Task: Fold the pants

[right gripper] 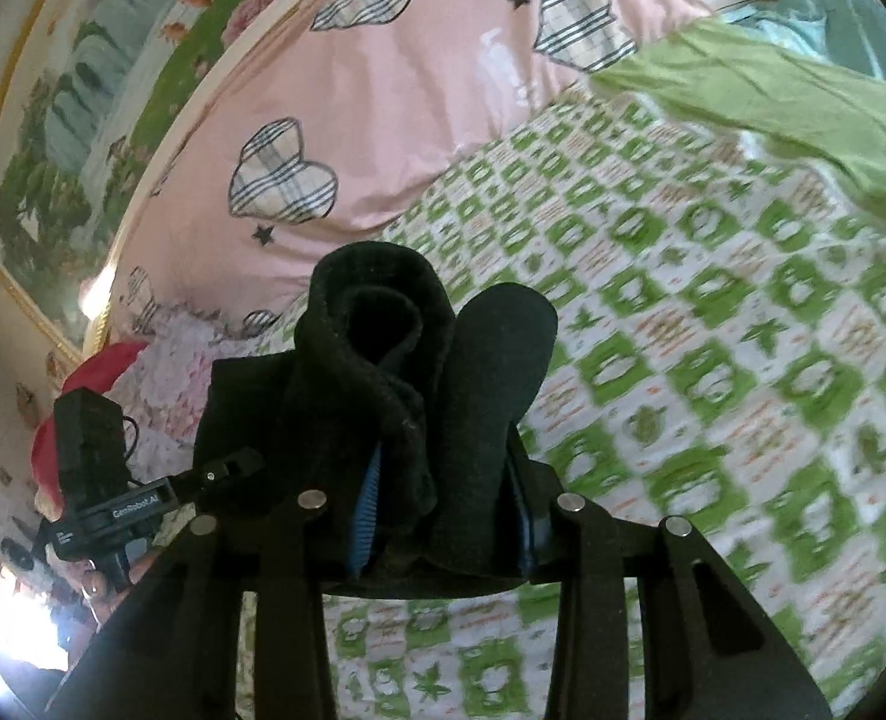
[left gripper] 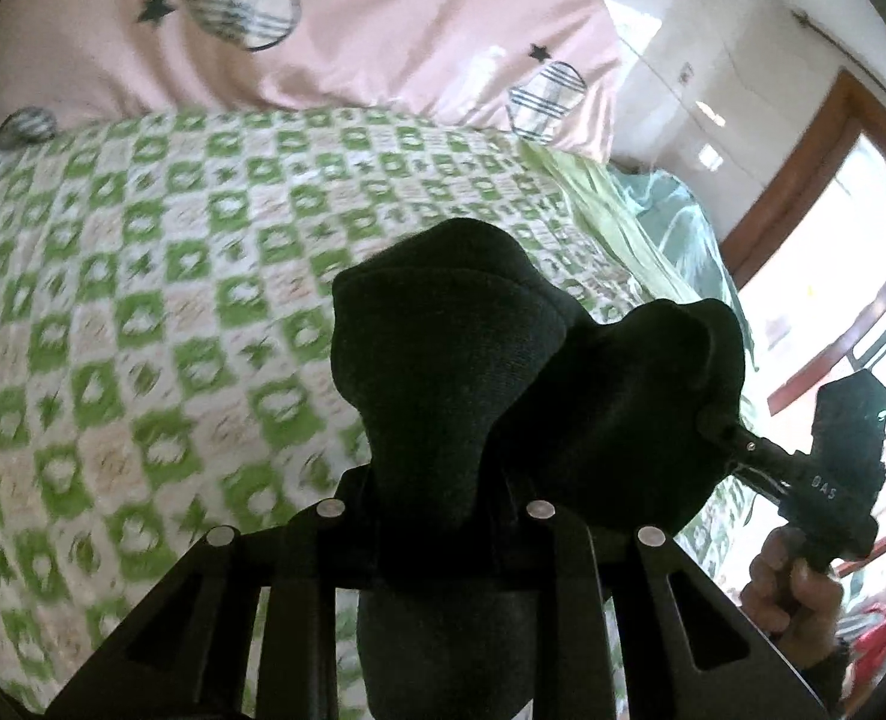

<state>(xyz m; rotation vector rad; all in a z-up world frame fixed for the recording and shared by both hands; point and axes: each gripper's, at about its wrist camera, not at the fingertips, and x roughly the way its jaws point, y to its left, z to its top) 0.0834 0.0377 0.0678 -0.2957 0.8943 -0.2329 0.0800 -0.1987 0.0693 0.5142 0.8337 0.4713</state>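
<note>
The black pants (left gripper: 443,348) are held up above the bed by both grippers. My left gripper (left gripper: 437,510) is shut on a bunched edge of the pants, which hide its fingertips. The cloth stretches right to my right gripper (left gripper: 736,438), seen with the hand that holds it. In the right wrist view my right gripper (right gripper: 443,516) is shut on a folded edge of the pants (right gripper: 383,348); its blue pads (right gripper: 366,510) show beside the cloth. My left gripper (right gripper: 227,468) shows at the left, clamped on the same cloth.
A green-and-white checked bedspread (left gripper: 143,300) covers the bed below. A pink quilt with plaid hearts (left gripper: 323,30) lies at the far side. A green sheet (right gripper: 772,96) and teal cloth (right gripper: 850,6) lie at one edge. A window (left gripper: 832,240) is at the right.
</note>
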